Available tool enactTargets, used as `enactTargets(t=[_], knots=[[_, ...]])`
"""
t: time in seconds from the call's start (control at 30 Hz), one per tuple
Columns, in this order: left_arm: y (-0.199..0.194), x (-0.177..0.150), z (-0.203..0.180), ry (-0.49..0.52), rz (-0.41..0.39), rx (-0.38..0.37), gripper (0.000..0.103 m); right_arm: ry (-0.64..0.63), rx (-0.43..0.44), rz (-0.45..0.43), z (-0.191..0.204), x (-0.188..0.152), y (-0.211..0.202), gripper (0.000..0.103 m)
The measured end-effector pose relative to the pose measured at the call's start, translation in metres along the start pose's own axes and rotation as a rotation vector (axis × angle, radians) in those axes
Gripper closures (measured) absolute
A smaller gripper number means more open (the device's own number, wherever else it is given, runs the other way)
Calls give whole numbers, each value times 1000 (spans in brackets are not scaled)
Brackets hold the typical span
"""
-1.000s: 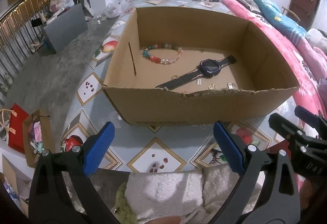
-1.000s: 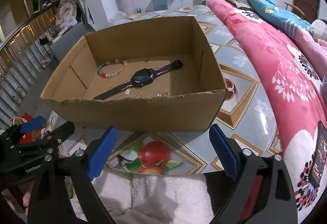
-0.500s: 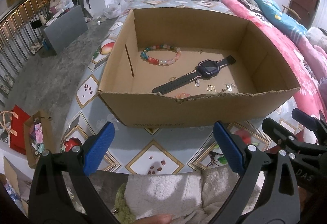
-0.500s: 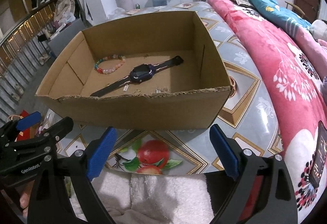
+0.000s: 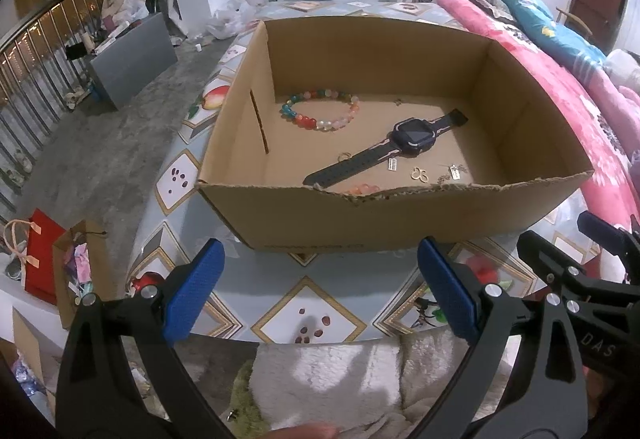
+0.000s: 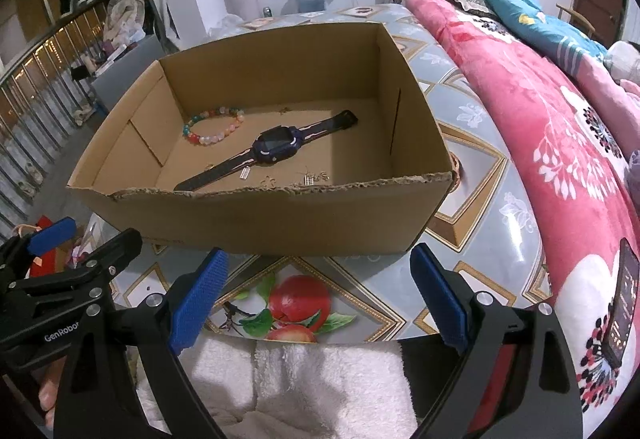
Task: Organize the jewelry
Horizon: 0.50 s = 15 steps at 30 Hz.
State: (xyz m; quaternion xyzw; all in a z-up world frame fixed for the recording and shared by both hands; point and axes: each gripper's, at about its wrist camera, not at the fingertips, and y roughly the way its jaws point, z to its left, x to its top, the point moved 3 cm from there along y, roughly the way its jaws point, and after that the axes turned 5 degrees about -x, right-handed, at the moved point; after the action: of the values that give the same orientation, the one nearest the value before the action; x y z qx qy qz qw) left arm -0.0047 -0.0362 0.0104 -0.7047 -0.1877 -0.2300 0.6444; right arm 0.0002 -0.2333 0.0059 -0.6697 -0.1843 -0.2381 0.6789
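Note:
An open cardboard box (image 5: pixel 400 215) (image 6: pixel 256 217) stands on the patterned table. Inside lie a multicoloured bead bracelet (image 5: pixel 320 115) (image 6: pixel 214 127), a dark smartwatch (image 5: pixel 414 137) (image 6: pixel 276 147), several small metal charms (image 5: pixel 420 173) (image 6: pixel 308 179) and an orange bead piece (image 5: pixel 362 189) half hidden behind the near wall. My left gripper (image 5: pixel 320 293) hangs open before the box's near wall, holding nothing. My right gripper (image 6: pixel 318 297) is open too, level with it, to the right.
The table (image 6: pixel 480 199) carries a fruit-print cloth. A pink floral blanket (image 6: pixel 560 127) covers a bed on the right, with a phone (image 6: pixel 622 299) lying on it. White fleece (image 6: pixel 304 387) sits under both grippers. Gift bags (image 5: pixel 48 263) and a railing are on the floor side, left.
Both grippers have risen slightly and tilted, so more of the box floor shows. The jewelry has not moved, and both grippers stay open.

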Motion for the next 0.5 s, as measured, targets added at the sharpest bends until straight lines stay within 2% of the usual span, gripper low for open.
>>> enactTargets(t=[0.5], knots=[[0, 0, 3, 1, -3, 7, 10, -1, -24, -2, 2, 1, 0, 13]])
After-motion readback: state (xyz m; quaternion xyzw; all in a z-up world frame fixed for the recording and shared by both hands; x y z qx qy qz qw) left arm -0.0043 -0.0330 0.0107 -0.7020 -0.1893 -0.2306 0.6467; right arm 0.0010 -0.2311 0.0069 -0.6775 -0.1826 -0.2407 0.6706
